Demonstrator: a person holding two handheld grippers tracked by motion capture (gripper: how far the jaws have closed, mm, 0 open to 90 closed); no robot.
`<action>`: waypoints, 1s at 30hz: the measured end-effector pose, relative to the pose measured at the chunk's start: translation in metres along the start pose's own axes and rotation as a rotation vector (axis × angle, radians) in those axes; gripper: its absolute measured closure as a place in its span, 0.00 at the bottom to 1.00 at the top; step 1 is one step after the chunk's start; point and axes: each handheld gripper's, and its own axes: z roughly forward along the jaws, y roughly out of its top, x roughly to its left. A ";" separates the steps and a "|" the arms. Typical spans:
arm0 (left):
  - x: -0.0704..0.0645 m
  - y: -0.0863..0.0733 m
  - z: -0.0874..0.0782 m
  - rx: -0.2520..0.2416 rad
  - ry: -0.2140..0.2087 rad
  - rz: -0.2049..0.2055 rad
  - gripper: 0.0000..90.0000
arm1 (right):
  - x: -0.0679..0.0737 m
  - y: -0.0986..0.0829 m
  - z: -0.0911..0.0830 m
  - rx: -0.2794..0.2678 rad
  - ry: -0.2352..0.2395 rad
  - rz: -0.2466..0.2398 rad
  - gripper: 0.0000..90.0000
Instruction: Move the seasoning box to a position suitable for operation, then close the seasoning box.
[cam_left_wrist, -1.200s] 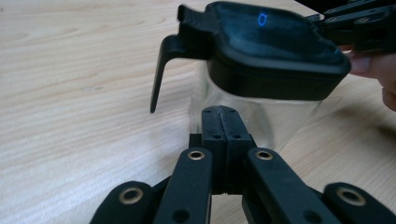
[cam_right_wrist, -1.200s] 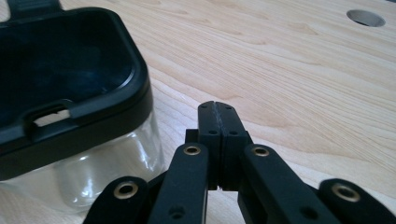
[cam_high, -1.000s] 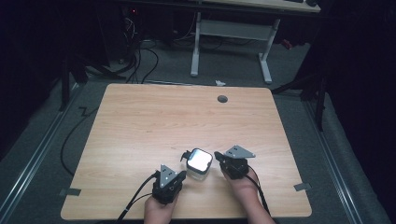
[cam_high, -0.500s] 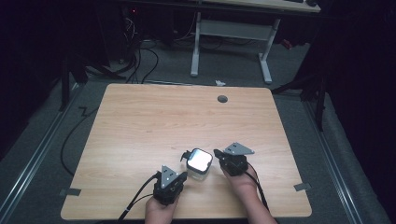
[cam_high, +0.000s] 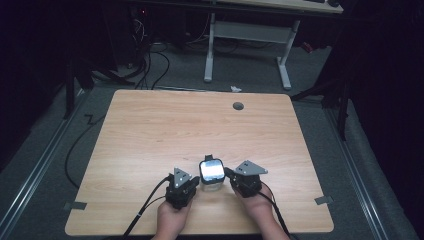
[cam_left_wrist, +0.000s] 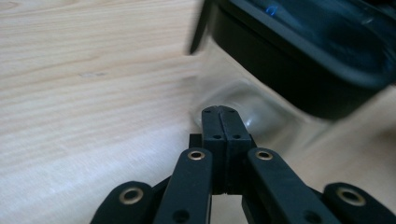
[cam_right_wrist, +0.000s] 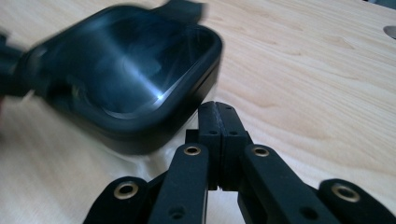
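Seemingly both pairs of fingers are pressed together, each pinching the edge of clear wrapping under a black lidded box (cam_high: 212, 171). Left gripper (cam_left_wrist: 219, 114) and right gripper (cam_right_wrist: 217, 112) flank it at the near tabletop (cam_high: 150, 130). Judging by this, the wrapping is gripped but not yet pulled away.

We see a pale wooden table (cam_high: 150, 140) with fine streaked grain and a small dark grey round cap (cam_high: 238, 105) near its far edge; near us sits a container (cam_high: 212, 171) with a black frame and a glossy lid that glares white from above, dark blue-black up close; the left gripper (cam_left_wrist: 219, 113) and right gripper (cam_right_wrist: 217, 109) are matt black with brass-coloured rivets, each topped by a grey plate; the floor (cam_high: 380, 165) is dark grey.
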 end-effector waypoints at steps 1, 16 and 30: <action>0.001 0.002 0.001 0.004 -0.004 0.009 1.00 | 0.002 -0.001 -0.002 -0.001 0.000 0.015 1.00; 0.071 0.003 -0.064 -0.061 0.140 0.079 0.73 | -0.032 -0.043 -0.051 -0.058 -0.130 0.116 1.00; 0.110 -0.017 -0.085 -0.025 0.199 0.084 0.43 | -0.060 -0.062 -0.064 -0.040 -0.209 0.225 0.51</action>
